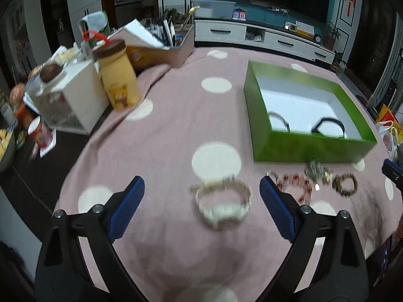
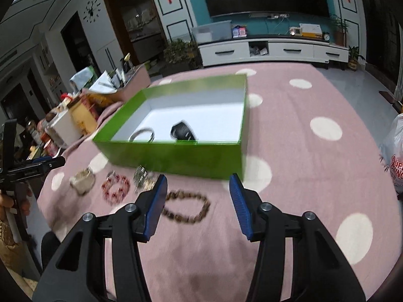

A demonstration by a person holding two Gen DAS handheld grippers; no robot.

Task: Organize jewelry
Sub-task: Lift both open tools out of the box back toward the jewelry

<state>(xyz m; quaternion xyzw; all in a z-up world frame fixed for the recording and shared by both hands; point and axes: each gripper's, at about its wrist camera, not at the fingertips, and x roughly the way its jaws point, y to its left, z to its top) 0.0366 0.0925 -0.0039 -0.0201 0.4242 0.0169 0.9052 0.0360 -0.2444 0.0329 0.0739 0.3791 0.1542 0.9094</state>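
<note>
Both blue-padded grippers, left (image 1: 202, 188) and right (image 2: 198, 187), hang spread over bracelets near the green cardboard box's (image 1: 309, 148) front wall; pink dotted cloth (image 2: 302, 176) lies open rightward.

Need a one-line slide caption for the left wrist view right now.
Open left gripper hovers over a cream watch on the pink dotted cloth, beside a green box already holding two pieces.

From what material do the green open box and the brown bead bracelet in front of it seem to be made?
Green open box: probably cardboard, with thin straight walls, a white inside and a slightly glossy green outside that catches light.
Brown bead bracelet: small round beads in mottled brown, perhaps wood or stone; the blur leaves this open. It lies on the pink dotted cloth, a soft matte fabric.
</note>
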